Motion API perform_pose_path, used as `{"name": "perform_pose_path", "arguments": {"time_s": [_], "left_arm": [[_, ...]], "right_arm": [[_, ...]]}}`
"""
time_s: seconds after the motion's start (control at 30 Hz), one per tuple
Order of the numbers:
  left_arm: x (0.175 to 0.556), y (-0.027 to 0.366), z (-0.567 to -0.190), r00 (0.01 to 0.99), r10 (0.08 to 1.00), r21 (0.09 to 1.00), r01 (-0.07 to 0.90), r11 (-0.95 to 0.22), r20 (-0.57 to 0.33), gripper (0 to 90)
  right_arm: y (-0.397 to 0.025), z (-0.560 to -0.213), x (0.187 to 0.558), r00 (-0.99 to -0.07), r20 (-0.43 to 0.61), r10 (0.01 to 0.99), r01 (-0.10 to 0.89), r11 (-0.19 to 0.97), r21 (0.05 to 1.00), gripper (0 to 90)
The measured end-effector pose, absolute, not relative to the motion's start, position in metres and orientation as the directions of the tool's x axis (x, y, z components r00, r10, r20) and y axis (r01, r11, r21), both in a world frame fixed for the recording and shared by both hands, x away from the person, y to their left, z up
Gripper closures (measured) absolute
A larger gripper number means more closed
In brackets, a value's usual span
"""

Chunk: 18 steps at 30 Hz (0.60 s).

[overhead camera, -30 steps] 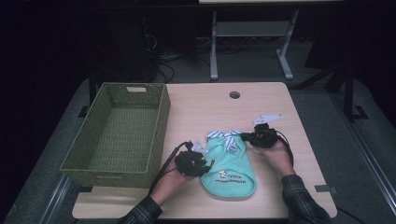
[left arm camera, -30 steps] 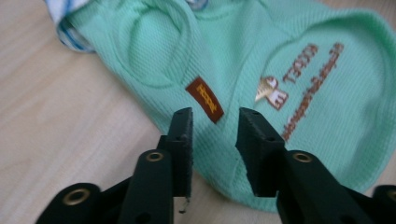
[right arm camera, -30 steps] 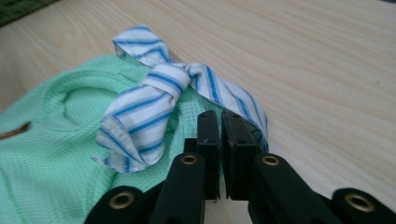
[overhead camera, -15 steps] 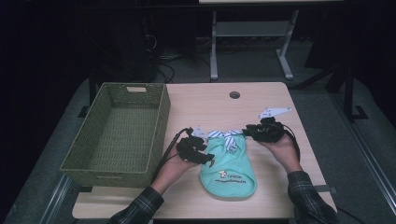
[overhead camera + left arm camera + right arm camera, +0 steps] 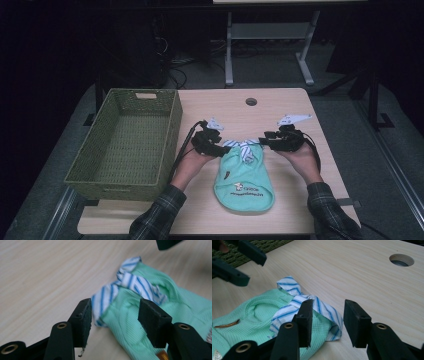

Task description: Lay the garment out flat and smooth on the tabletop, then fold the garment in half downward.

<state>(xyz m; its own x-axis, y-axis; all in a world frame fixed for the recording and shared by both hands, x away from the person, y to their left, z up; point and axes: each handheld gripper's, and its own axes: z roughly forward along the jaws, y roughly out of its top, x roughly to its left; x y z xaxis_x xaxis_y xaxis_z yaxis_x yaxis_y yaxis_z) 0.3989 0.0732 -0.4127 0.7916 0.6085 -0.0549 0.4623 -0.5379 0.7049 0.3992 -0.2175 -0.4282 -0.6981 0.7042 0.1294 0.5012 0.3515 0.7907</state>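
A small mint-green garment (image 5: 244,181) with a blue-and-white striped collar (image 5: 243,146) lies flat on the wooden table (image 5: 280,112), collar end away from the person. My left gripper (image 5: 218,148) is at the collar's left corner. In the left gripper view it stands open (image 5: 113,317), with the striped corner (image 5: 102,302) and green fabric (image 5: 125,320) between its jaws. My right gripper (image 5: 261,140) is at the collar's right corner. It also stands open (image 5: 327,321), its jaws straddling the striped collar edge (image 5: 325,308).
An empty green woven basket (image 5: 125,142) stands at the table's left side, close to my left hand. A round cable hole (image 5: 251,101) is in the tabletop beyond the garment. Dark floor and a metal stand lie behind the table.
Both grippers have moved away from the person, from the garment's middle up to its collar end. The garment has stayed flat in place.
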Motion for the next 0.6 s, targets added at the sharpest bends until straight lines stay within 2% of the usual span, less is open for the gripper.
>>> {"name": "perform_pose_path", "arguments": {"time_s": [0.6], "left_arm": [[0.438, 0.065, -0.442, 0.768, 0.632, 0.680, 0.517, -0.520, -0.101, 44.9]], "right_arm": [[-0.207, -0.453, 0.418, -0.688, 0.180, 0.703, 0.542, 0.332, 0.772, 58.8]]}}
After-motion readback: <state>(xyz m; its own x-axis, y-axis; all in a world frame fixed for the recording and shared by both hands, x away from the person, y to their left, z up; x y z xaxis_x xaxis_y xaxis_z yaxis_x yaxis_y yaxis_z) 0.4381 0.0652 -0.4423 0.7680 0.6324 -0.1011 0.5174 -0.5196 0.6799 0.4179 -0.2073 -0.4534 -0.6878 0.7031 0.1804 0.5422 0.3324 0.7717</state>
